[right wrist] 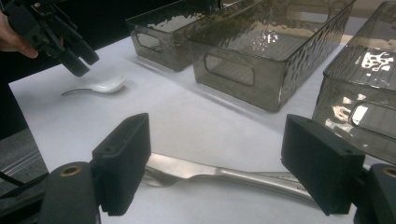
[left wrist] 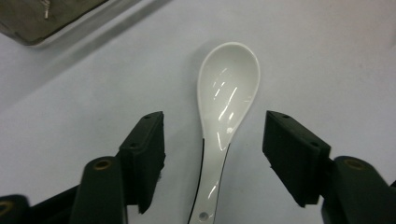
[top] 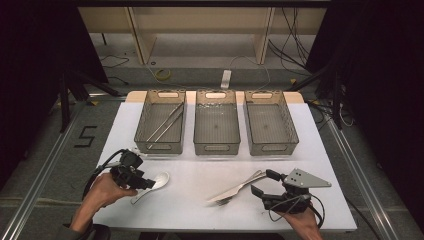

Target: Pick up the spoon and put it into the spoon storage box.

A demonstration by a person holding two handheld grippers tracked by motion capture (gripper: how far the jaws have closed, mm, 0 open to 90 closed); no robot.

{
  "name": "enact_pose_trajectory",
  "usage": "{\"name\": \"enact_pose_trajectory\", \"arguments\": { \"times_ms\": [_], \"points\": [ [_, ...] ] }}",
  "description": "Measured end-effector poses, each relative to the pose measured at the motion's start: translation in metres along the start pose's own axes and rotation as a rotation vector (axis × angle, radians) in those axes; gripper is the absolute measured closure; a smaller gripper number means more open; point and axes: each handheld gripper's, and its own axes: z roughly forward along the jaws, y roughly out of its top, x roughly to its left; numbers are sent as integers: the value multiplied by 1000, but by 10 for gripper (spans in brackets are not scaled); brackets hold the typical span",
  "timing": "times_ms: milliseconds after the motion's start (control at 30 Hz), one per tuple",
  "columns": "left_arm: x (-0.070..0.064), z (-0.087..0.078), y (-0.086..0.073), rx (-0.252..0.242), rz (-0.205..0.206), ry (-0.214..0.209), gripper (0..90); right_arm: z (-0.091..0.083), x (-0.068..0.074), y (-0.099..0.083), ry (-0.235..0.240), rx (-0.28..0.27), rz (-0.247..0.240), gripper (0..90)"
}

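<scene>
Left gripper: jaws gaping wide, straddling the white spoon's handle without touching it.
Right gripper: jaws standing wide over the knife.
Spoon: lying near the tabletop's front-left corner.
Knife: lying toward the front edge, right of centre.

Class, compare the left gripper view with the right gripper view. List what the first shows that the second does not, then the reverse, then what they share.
Left gripper view, not the right: the white spoon seen from straight above, its glossy bowl, the small hole at its handle end, and the open left tongs on either side of the handle.

Right gripper view, not the left: steel cutlery lying between the open right tongs, three grey bins in a row, and a hand holding the left tongs over the spoon.

Shared: the spoon, the white table top, and part of a bin.
</scene>
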Motion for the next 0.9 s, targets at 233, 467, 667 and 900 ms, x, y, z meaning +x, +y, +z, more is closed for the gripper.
{"name": "enact_pose_trajectory", "arguments": {
  "times_ms": [233, 467, 667, 900],
  "points": [
    [-5, 5, 0, 53, 19, 9, 299, 0, 0, 0, -1, 0, 2, 250],
    [-7, 9, 0, 89, 33, 17, 313, 0, 0, 0, -1, 0, 0, 250],
    [-8, 16, -3, 126, 46, 23, 398, 0, 0, 0, 0, 1, -1, 250],
    [-6, 19, -5, 152, 62, 23, 507, 0, 0, 0, 0, 1, -2, 249]
  ]
}}
